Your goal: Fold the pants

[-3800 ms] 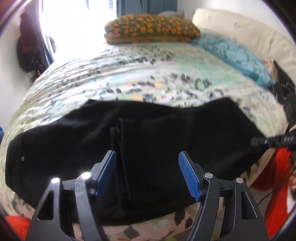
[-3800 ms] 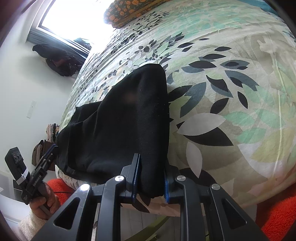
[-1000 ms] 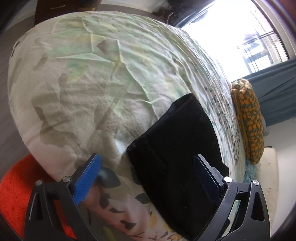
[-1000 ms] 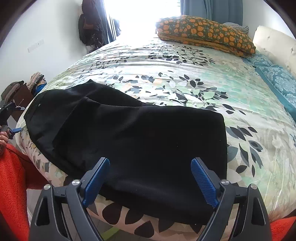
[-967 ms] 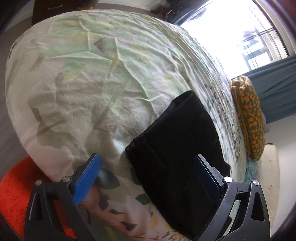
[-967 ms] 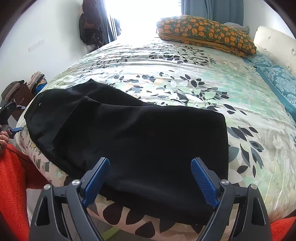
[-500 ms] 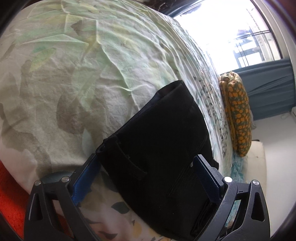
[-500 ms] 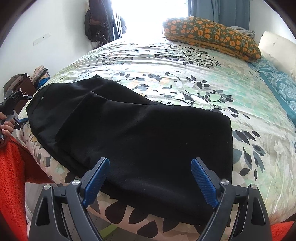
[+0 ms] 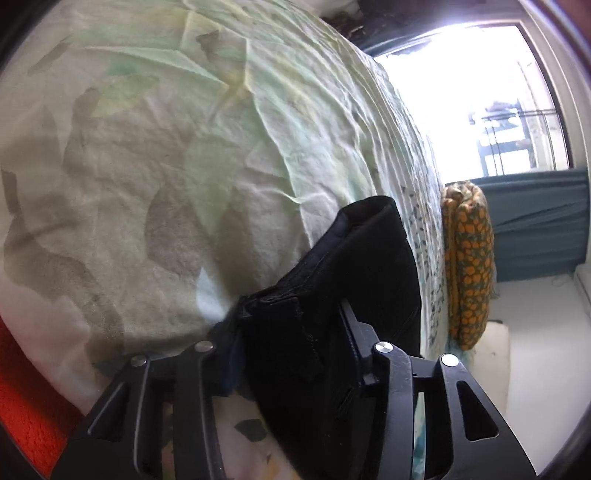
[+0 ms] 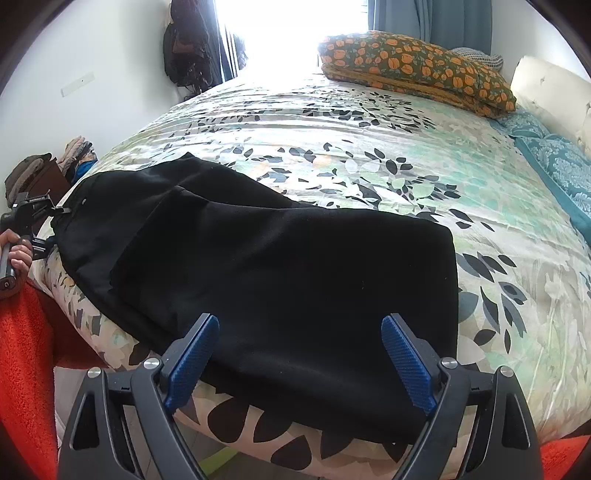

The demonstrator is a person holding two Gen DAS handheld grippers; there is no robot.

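Left wrist view: the left gripper (image 9: pixel 291 332) has just been closing and now clamps the waistband corner of the black pants (image 9: pixel 369 266), likely to carry it over for a fold. A second ago its jaws straddled that corner, spread wide. The right gripper (image 10: pixel 295 362) hangs released over the pants' near edge on the bed (image 10: pixel 406 147).

A bed (image 10: pixel 369 122) with a leaf-print duvet fills the room; an orange-patterned pillow (image 10: pixel 417 62) lies near the bright window (image 10: pixel 295 22), blue curtains (image 10: pixel 454 22) alongside, white walls (image 10: pixel 92 55).
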